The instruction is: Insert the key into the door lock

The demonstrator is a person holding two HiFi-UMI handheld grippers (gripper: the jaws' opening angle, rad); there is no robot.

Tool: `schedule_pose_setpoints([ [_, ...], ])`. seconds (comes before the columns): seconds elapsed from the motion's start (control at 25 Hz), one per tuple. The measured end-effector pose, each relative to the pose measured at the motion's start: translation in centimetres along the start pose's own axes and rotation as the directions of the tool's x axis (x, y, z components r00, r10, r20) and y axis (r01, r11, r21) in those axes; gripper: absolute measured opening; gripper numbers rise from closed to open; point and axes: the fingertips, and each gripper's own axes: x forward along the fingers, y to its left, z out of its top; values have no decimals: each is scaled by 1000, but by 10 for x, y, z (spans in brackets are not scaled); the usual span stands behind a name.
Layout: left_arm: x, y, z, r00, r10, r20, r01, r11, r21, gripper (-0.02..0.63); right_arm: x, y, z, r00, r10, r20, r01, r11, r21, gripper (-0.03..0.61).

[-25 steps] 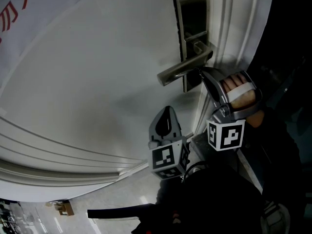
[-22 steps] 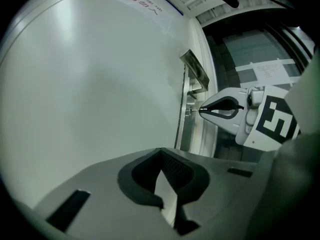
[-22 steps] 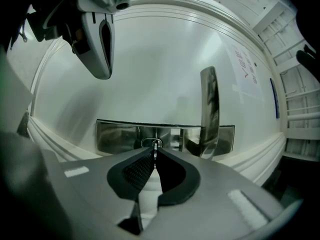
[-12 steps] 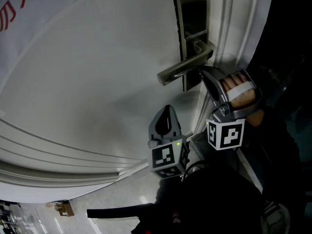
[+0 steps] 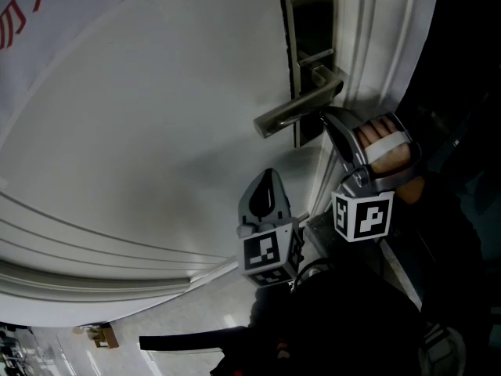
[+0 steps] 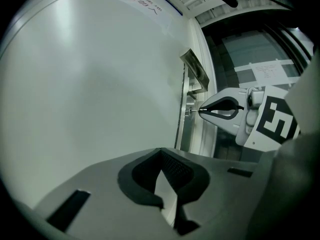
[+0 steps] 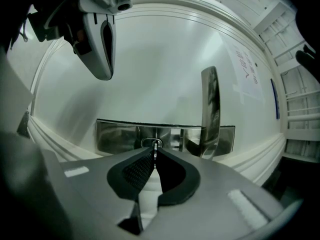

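A steel lock plate (image 5: 307,45) with a lever handle (image 5: 296,113) sits on the white door (image 5: 156,131). My right gripper (image 5: 323,117) is just under the handle, shut on a thin metal key (image 7: 155,153). The key's tip meets the round keyhole (image 7: 151,143) in the lock plate (image 7: 120,135); how deep it goes I cannot tell. In the left gripper view the right gripper (image 6: 201,110) holds the key (image 6: 193,111) against the plate. My left gripper (image 5: 269,175) hangs lower, apart from the lock, shut on nothing (image 6: 161,159).
The handle (image 7: 210,109) stands right of the keyhole. Door frame moulding (image 5: 362,61) runs along the lock's right side, with a dark glass panel (image 6: 260,59) beyond it. A hand (image 5: 385,149) grips the right gripper. A sign with red print (image 5: 16,10) is on the door's upper left.
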Motion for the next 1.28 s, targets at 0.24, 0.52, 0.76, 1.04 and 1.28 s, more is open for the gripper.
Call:
schedule_pose_setpoints([
  [0.24,1,-1,0,1000,-7,4,7,1000,2,2,1,0,0,1000,-4,0,4,1000,-4,12],
  [0.52,0,-1,-1,1000,-3,-1,3,1000,-5,2,1,0,1,1000,-2,2,2,1000,-9,13],
  [0.76,0,0,-1,1000,-3,-1,3,1000,-2,2,3,0,1,1000,-2,1,2,1000,-9,13],
  [1.04,2,0,-2,1000,-1,-5,1,1000,-12,2,4,0,2,1000,-1,5,1,1000,-7,12],
  [1.28,4,-1,-3,1000,-6,-4,6,1000,-9,2,4,0,2,1000,-1,7,1,1000,-7,12],
])
